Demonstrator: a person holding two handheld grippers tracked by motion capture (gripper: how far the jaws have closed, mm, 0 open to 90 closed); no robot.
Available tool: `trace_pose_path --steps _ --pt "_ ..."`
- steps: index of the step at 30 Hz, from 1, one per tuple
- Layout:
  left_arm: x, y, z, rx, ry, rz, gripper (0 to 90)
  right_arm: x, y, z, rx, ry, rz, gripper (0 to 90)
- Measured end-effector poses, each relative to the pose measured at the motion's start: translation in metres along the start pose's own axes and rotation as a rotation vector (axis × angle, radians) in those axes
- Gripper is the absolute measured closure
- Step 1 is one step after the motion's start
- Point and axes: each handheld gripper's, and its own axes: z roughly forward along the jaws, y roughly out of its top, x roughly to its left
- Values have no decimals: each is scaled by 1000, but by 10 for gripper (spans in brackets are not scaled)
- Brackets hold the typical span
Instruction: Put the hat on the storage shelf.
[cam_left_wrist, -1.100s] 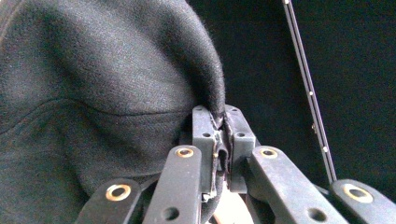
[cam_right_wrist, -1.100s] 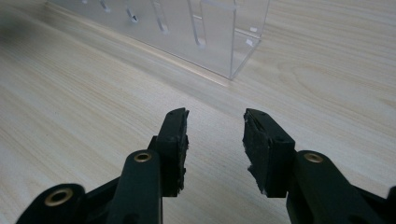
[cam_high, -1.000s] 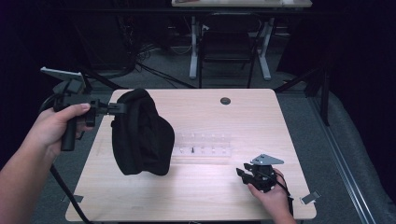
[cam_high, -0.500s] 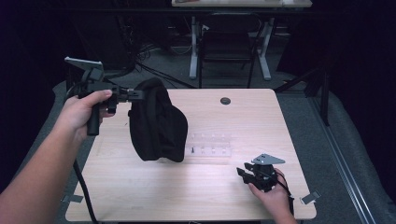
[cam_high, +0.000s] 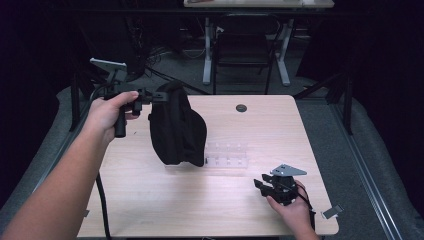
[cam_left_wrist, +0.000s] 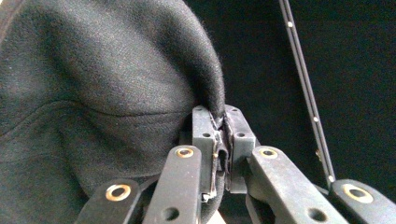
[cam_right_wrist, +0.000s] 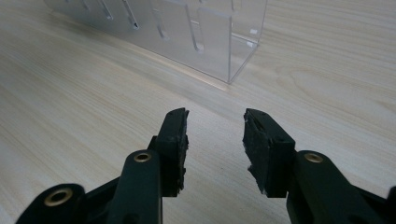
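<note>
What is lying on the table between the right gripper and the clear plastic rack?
Nothing: in the right gripper view, bare wooden table lies between the open right gripper and the clear plastic rack.

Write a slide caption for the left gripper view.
Left gripper clamps a fold of black cloth.

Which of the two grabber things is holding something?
The left gripper, raised at the table's far left, pinches the hanging black cloth bag. The right gripper rests open, empty.
</note>
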Motion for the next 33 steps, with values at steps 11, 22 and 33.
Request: trace_pose_path --steps 11,22,33 --pt "-3 2 14 -2 39 10 854 -2 0 -1 -7 1 8 594" --pt "-13 0 33 30 32 35 853 -2 1 -1 -17 10 12 594" --pt "-19 -4 48 43 20 66 849 5 8 -3 -42 25 1 592"
